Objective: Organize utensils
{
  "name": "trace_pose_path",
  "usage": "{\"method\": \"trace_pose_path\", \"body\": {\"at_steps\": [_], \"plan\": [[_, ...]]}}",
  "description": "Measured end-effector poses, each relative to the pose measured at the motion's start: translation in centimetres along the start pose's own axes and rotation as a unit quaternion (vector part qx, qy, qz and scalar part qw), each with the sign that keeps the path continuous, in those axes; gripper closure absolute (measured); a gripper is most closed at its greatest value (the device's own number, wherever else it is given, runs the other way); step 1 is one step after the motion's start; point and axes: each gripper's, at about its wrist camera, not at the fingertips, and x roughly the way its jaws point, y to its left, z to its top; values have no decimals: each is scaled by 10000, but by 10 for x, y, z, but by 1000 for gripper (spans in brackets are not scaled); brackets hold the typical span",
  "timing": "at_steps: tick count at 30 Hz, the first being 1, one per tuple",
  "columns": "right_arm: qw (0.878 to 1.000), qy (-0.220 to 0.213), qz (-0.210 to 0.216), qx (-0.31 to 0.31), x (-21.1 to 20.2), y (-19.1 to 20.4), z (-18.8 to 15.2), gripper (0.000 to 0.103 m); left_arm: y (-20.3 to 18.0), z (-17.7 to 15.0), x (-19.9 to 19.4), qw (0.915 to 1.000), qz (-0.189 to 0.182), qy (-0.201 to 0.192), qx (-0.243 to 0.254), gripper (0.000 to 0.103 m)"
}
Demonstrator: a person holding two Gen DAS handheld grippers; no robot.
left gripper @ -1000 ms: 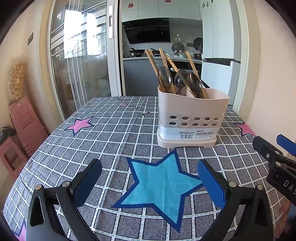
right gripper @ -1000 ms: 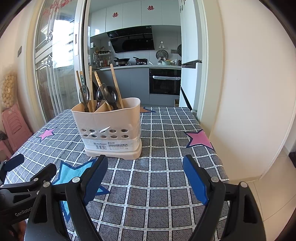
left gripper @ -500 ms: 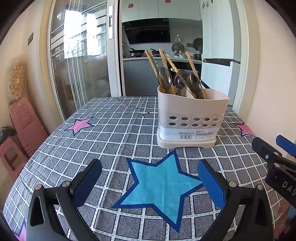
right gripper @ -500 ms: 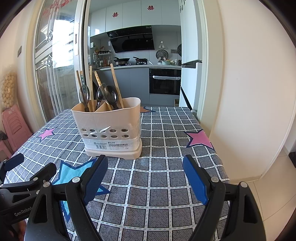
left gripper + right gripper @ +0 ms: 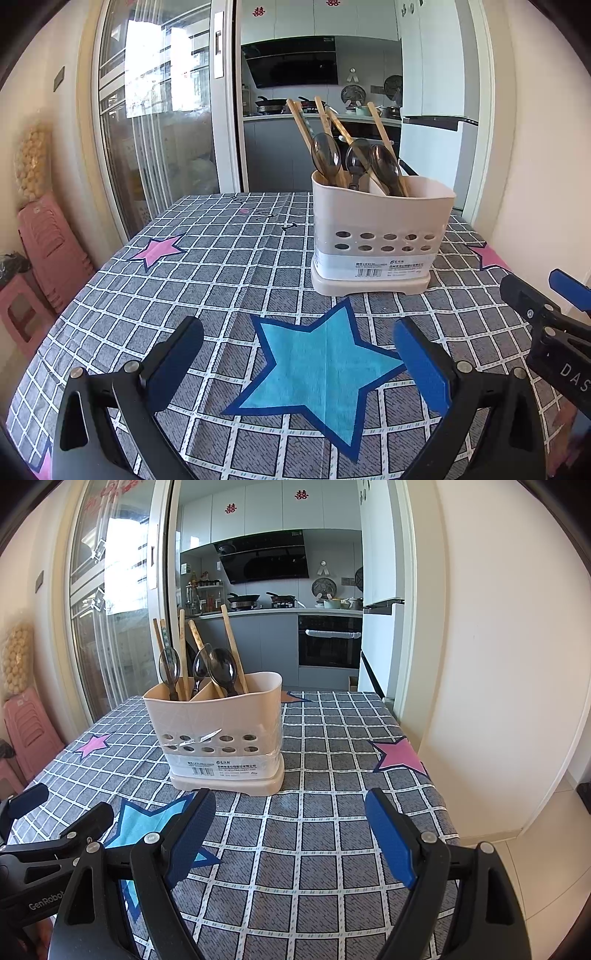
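1. Both claws hang over the near part of the surface, which wears a checked cloth with stars. Your left claw has its jaws spread wide with nothing between them; your right claw is likewise spread and empty.

2. The utensil holder stands upright on the cloth, ahead of both claws. From the left claw it lies forward and off to the right; from the right claw it lies forward and off to the left. So it sits roughly between the two lines of approach.

3. Inside it, the spoons stand bowl-up and the wooden chopsticks rise above them. Their long axes run near vertical, leaning a little, some to the left and some to the right. A divider splits the holder into compartments, and the right wrist view shows utensils on both sides of it.

4. I see no loose utensil on the cloth in either view, so the sorting looks done or close to it.

5. If you must shift a piece, the right claw looks slightly nearer to the holder. Come down from above along the handle's axis, since a sideways reach would meet the rim or knock the neighbouring handles.
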Motion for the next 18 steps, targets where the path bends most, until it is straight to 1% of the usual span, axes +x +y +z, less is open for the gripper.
{"method": "trace_pose_path", "body": {"at_steps": [18], "plan": [[10000, 10, -2, 2, 0, 0, -1, 18, 1, 0, 1, 10000, -28, 23, 9, 0]]}}
